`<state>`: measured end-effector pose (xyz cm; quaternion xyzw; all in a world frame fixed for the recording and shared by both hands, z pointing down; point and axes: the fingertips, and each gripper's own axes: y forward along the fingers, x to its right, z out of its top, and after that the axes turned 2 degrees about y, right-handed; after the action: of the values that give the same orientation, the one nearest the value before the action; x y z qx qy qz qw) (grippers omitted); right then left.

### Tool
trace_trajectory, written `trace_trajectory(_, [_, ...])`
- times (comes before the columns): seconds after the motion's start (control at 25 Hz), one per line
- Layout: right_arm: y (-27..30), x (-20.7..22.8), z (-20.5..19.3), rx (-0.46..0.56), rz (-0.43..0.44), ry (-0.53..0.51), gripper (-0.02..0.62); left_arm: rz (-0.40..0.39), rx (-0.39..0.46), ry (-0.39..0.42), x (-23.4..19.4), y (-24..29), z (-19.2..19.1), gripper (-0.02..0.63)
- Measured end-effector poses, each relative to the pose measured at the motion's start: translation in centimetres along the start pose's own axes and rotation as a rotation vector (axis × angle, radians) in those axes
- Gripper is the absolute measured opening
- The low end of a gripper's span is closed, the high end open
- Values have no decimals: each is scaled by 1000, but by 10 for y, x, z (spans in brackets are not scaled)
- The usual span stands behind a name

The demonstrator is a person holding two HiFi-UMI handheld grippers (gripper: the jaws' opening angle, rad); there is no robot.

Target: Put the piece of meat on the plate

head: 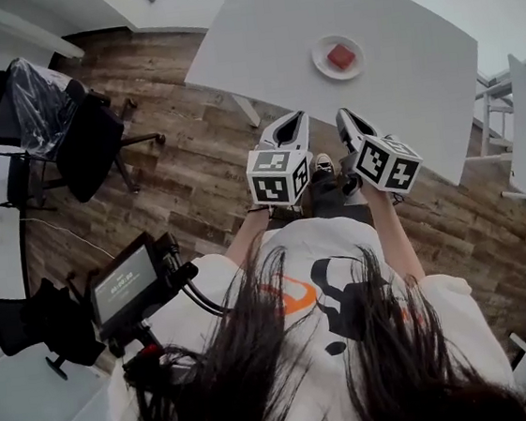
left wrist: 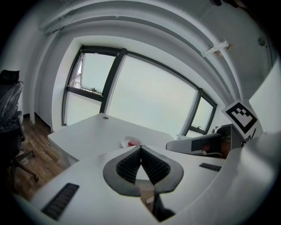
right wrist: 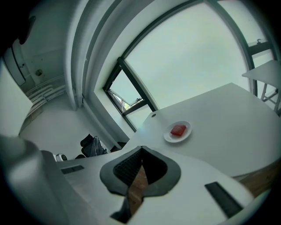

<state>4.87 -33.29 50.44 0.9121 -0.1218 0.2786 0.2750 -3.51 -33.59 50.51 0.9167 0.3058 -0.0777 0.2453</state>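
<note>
Piece of meat sits on the plate, tabletop beneath; left hand-held gripper and right hand-held gripper both closed, empty.

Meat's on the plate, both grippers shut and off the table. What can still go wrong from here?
1. The left gripper and right gripper hang shut, close side by side; their marker cubes might knock.
2. Both point toward the table edge; a forward swing could bump it and jolt the plate and meat.
3. A cable lies on the floor near the monitor stand at the person's left; a step there might snag it.
</note>
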Motion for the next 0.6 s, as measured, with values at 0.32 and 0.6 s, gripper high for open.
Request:
trace_trajectory(0.32, [-81, -16, -62, -9, -62, 29, 6, -64, -25, -39, 37, -58, -44, 5])
trace_trajectory(0.6, [-113, -12, -79, -10, -98, 23, 6, -95, -32, -44, 67, -78, -56, 5])
